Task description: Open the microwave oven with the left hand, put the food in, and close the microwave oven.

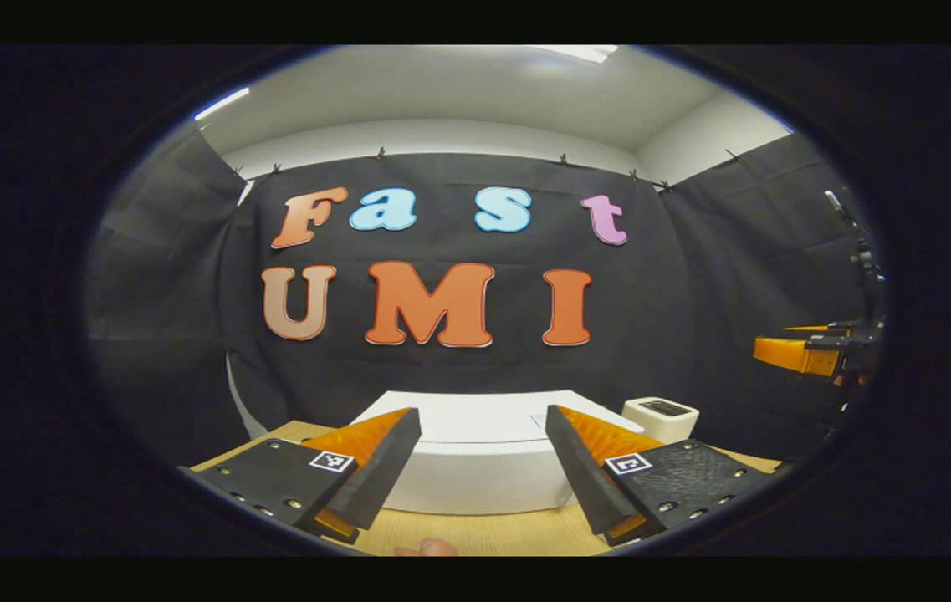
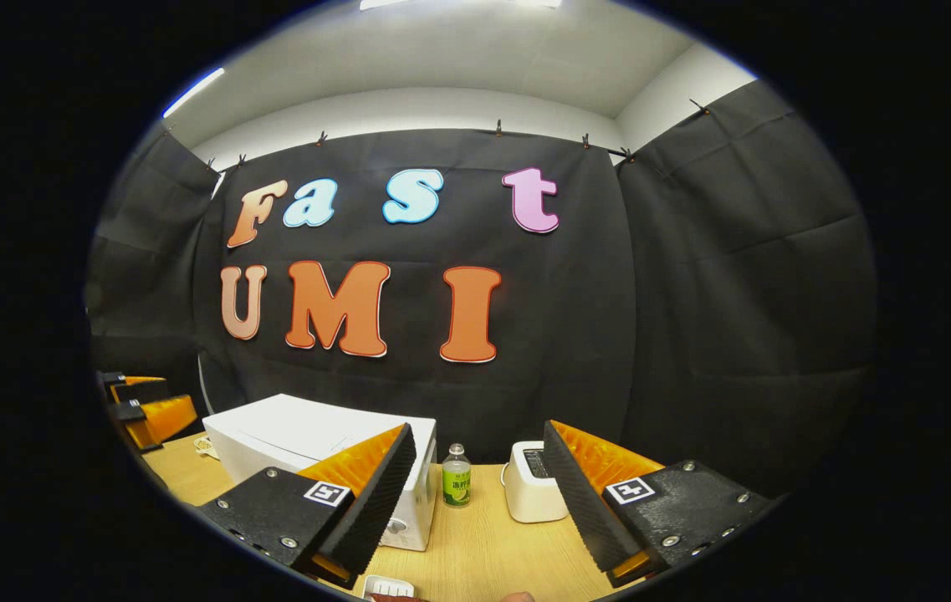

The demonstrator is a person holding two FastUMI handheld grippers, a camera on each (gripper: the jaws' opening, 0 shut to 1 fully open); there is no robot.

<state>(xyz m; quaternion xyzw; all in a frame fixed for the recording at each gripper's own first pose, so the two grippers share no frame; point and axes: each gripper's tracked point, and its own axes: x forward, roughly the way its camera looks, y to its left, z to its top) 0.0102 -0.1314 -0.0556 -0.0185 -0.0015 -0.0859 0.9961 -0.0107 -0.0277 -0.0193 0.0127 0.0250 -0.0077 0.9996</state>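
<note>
I see the microwave oven standing on the desk toward its left part in the right gripper view, a white box with its door shut and a knob low on its front right corner. In the left gripper view the same microwave oven sits straight ahead, beyond the tips and framed between the two fingers of my left hand-held gripper, apart from them. That gripper is spread wide with nothing between its fingers, held level and pointing at the oven's top edge.

At the bottom edge of the right gripper view, just in front of the oven, a small white tray of food peeps in; I cannot tell what the food is. My right hand-held gripper hangs above the desk's near edge, also spread wide and holding nothing, with the oven behind its left finger.

To the right of the oven stands a small bottle with a green label, and beside that a white toaster. In the left gripper view the toaster shows behind the right finger, and the right hand-held gripper is off at the far right, raised well above the desk.
</note>
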